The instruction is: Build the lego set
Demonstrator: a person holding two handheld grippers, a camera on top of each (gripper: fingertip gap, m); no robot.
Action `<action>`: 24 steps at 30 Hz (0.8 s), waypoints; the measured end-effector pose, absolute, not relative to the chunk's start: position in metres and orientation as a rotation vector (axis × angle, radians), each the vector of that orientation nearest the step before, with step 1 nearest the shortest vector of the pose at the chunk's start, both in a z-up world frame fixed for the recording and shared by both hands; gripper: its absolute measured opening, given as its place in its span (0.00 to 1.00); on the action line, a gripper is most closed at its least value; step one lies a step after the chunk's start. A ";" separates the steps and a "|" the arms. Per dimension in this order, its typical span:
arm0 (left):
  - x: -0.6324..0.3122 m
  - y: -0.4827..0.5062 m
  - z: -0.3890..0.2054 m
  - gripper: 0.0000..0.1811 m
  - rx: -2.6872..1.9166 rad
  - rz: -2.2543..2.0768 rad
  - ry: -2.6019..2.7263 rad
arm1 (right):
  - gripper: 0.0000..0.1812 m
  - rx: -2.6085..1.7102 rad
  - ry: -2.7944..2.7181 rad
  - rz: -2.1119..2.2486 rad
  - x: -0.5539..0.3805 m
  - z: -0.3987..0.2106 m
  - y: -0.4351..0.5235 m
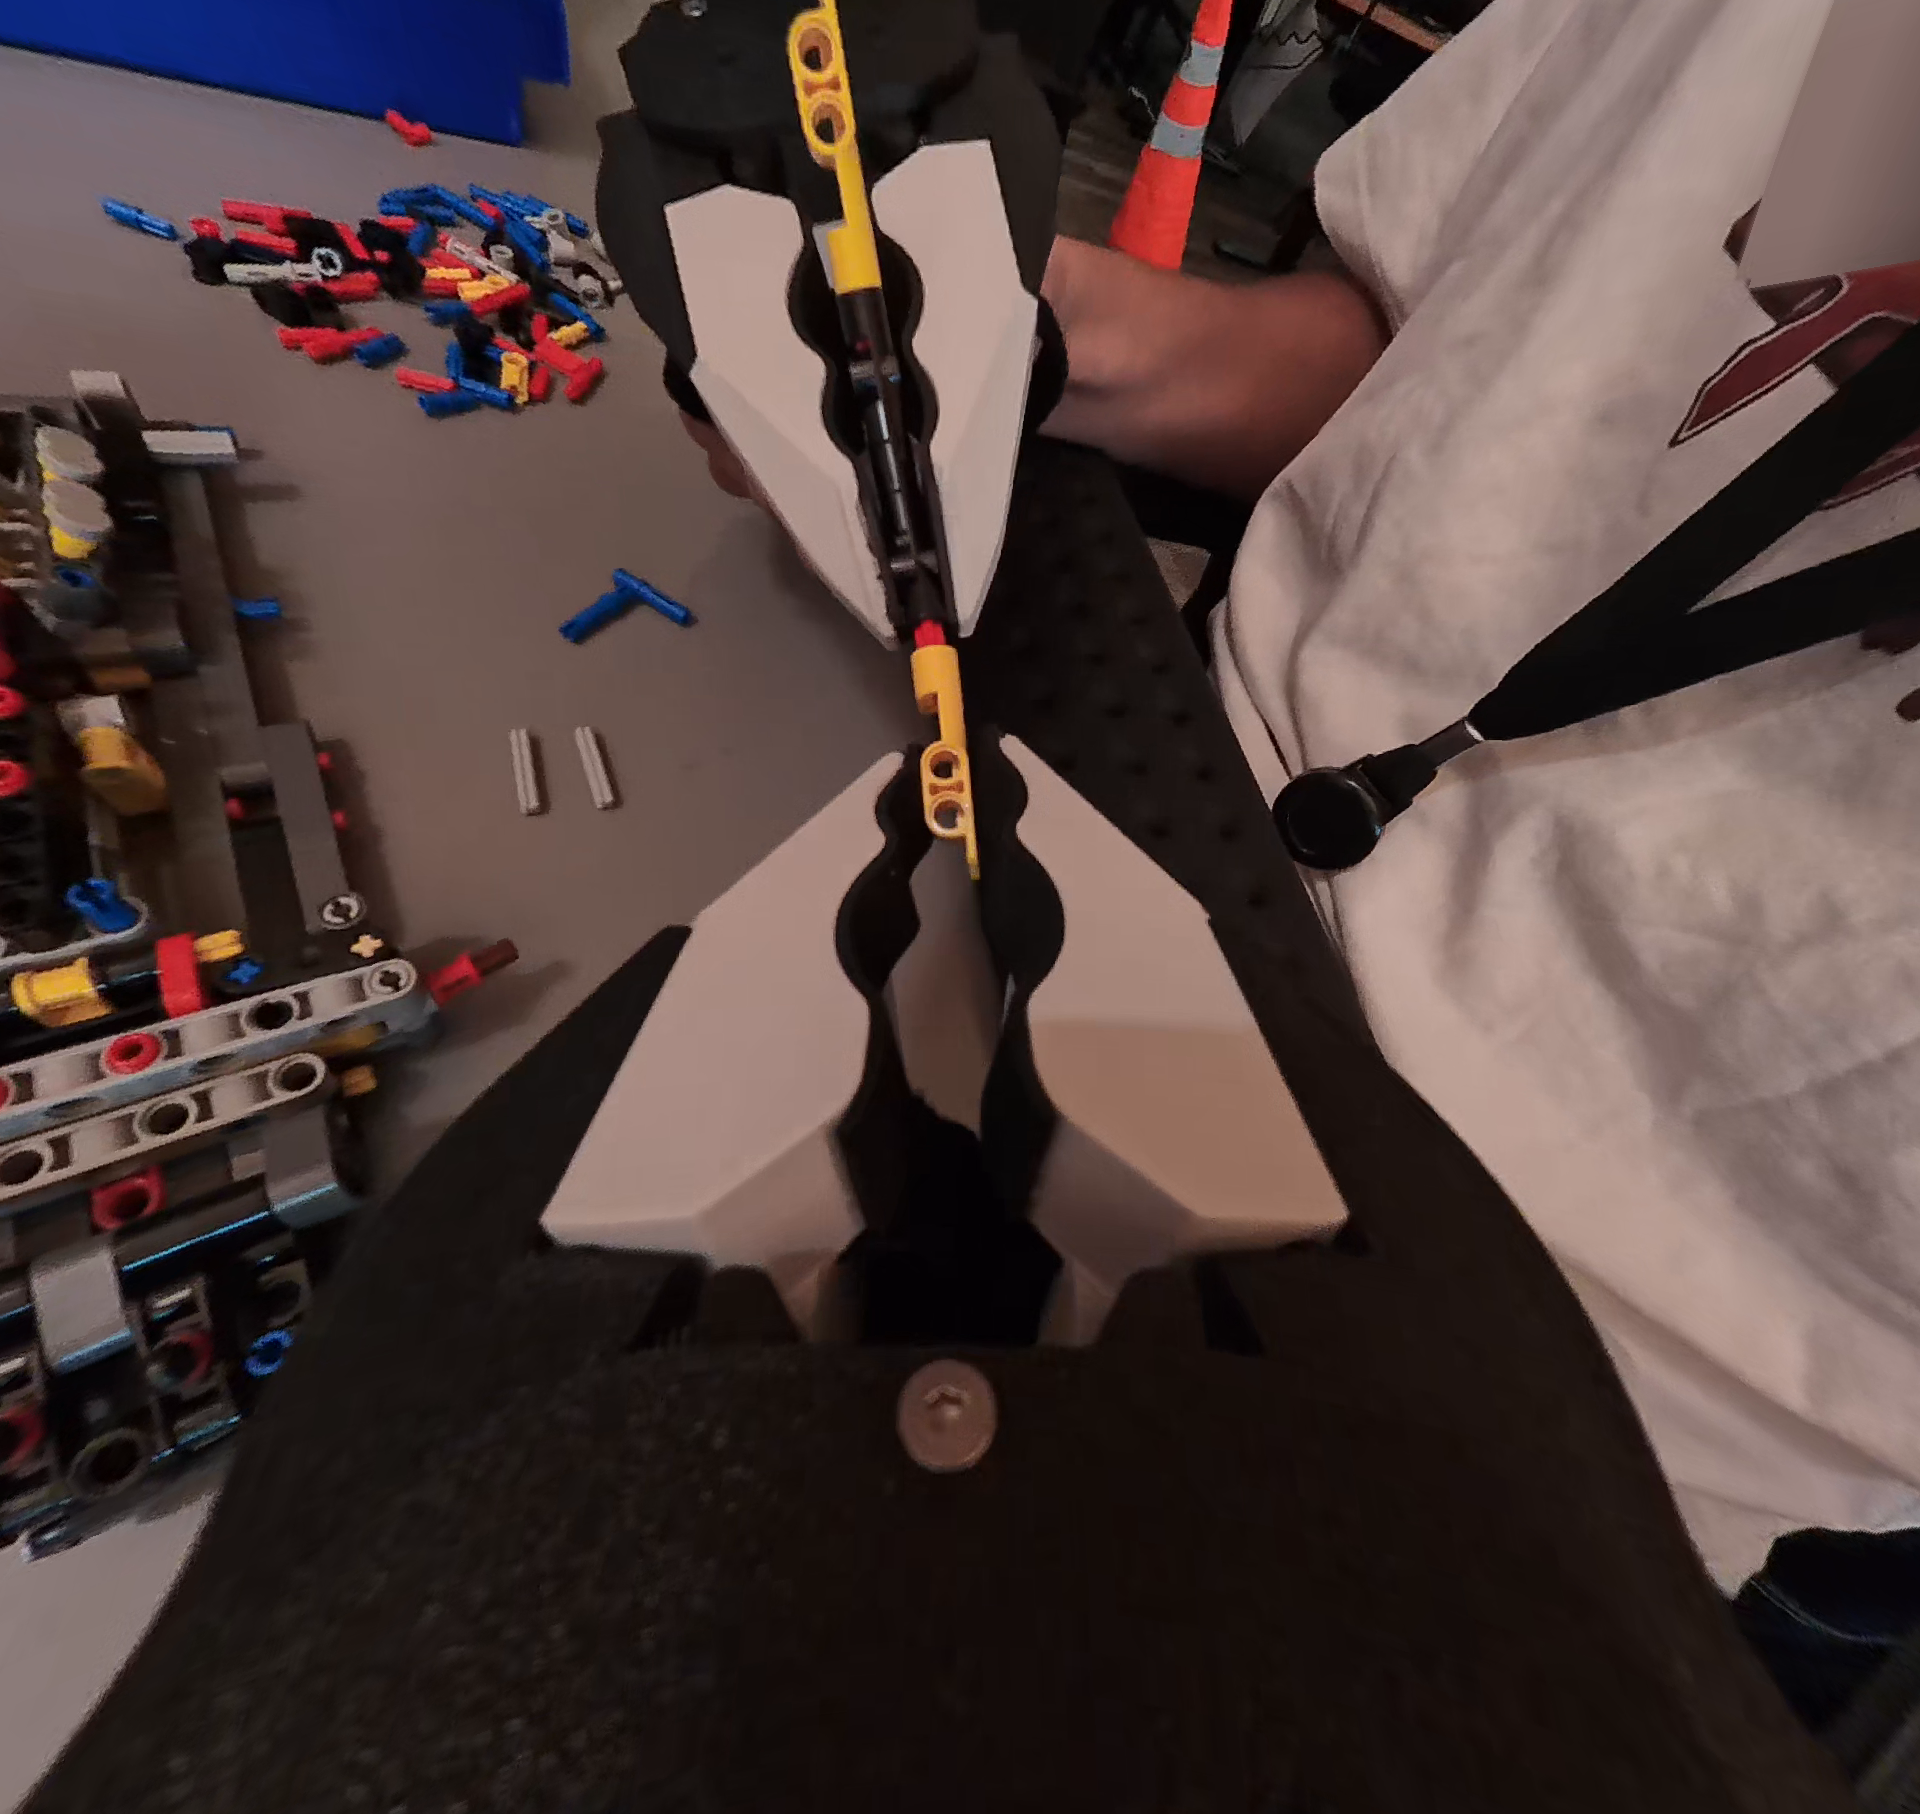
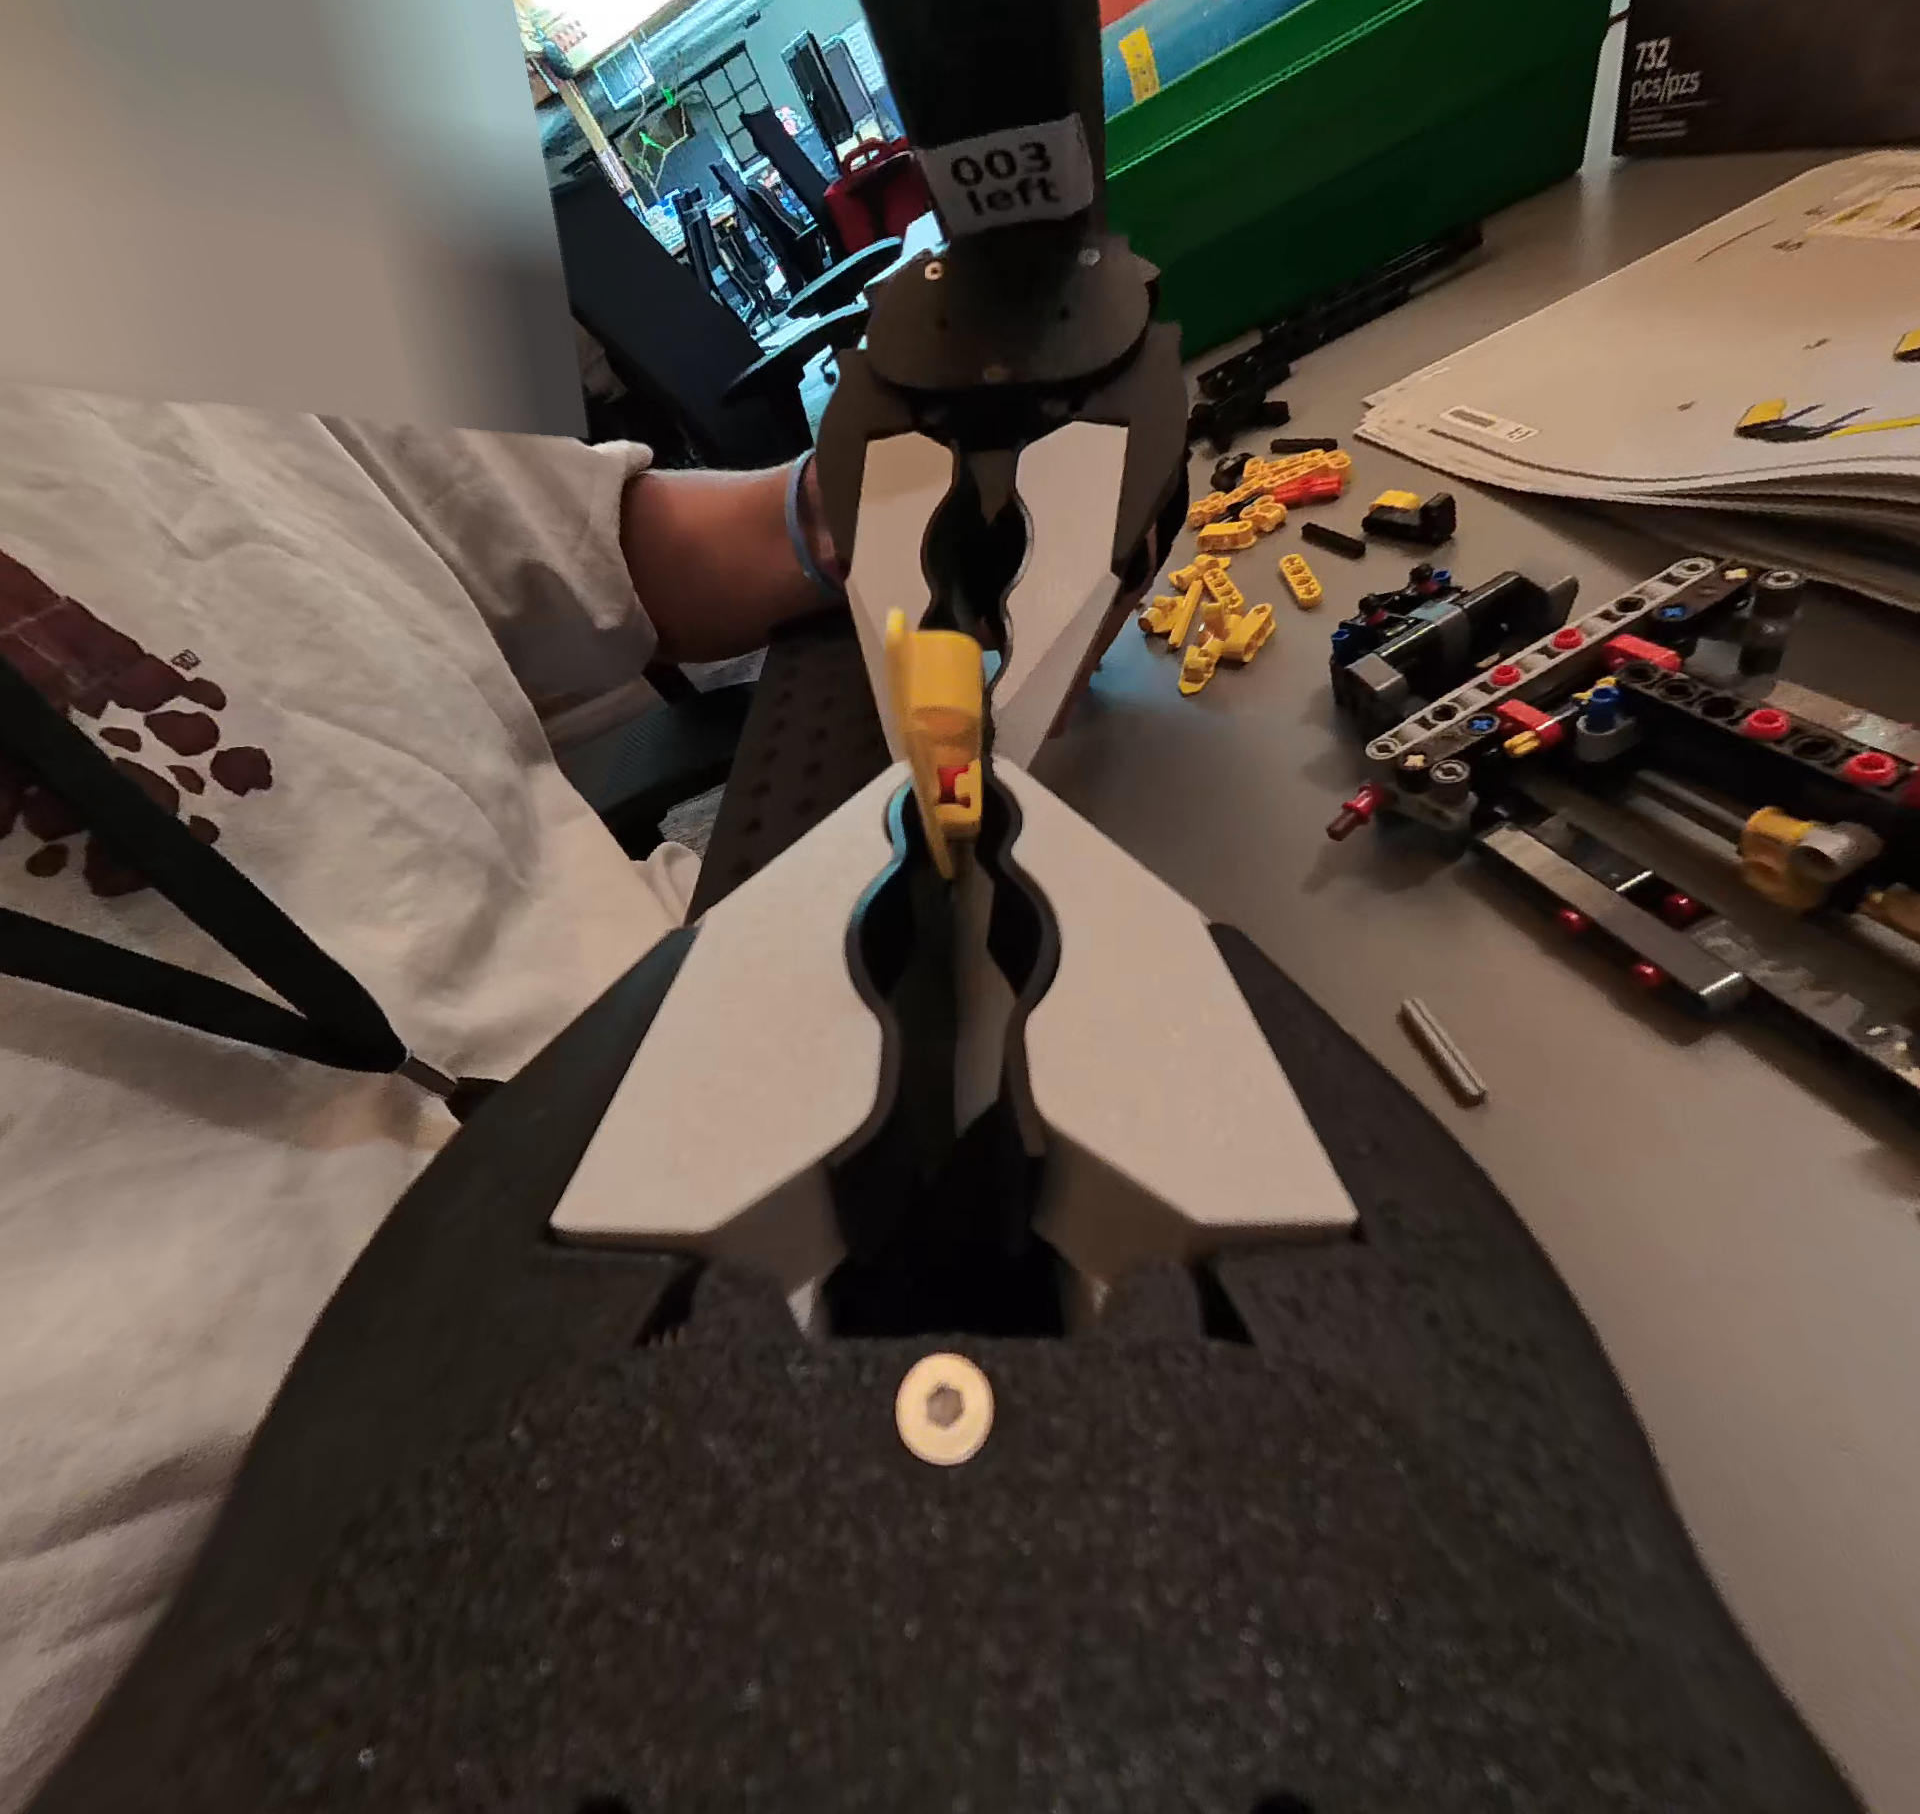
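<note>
A thin lego subassembly is held in the air between both grippers: a black beam [image 1: 894, 445] with a yellow connector at its far end [image 1: 828, 81], a red pin [image 1: 928, 634] and a second yellow connector at the near end [image 1: 943, 777]. My left gripper [image 1: 951, 762] is shut on the near yellow connector. My right gripper [image 1: 925, 621] faces it and is shut on the black beam. In the right wrist view the right gripper [image 2: 948, 777] holds the assembly end-on, showing a yellow connector [image 2: 935, 704]; the left gripper [image 2: 987, 715] meets it tip to tip.
A partly built grey, black and red model [image 1: 177, 1037] [image 2: 1662, 746] lies on the table. Near it are a red, blue and black parts pile [image 1: 416, 299], yellow parts [image 2: 1226, 601], two grey axles [image 1: 566, 772], blue pins [image 1: 623, 606], booklets [image 2: 1662, 382], a green bin [image 2: 1351, 102] and a person's white shirt [image 1: 1558, 621].
</note>
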State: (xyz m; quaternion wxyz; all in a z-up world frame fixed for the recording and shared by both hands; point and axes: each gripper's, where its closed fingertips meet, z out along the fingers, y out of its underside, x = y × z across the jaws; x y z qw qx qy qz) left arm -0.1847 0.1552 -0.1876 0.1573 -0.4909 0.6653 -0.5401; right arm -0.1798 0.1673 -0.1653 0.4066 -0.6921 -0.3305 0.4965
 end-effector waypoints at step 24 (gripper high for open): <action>-0.180 0.167 -0.184 0.03 -1.532 -1.706 1.802 | 0.10 -1.751 -0.730 1.250 -0.174 -0.166 0.186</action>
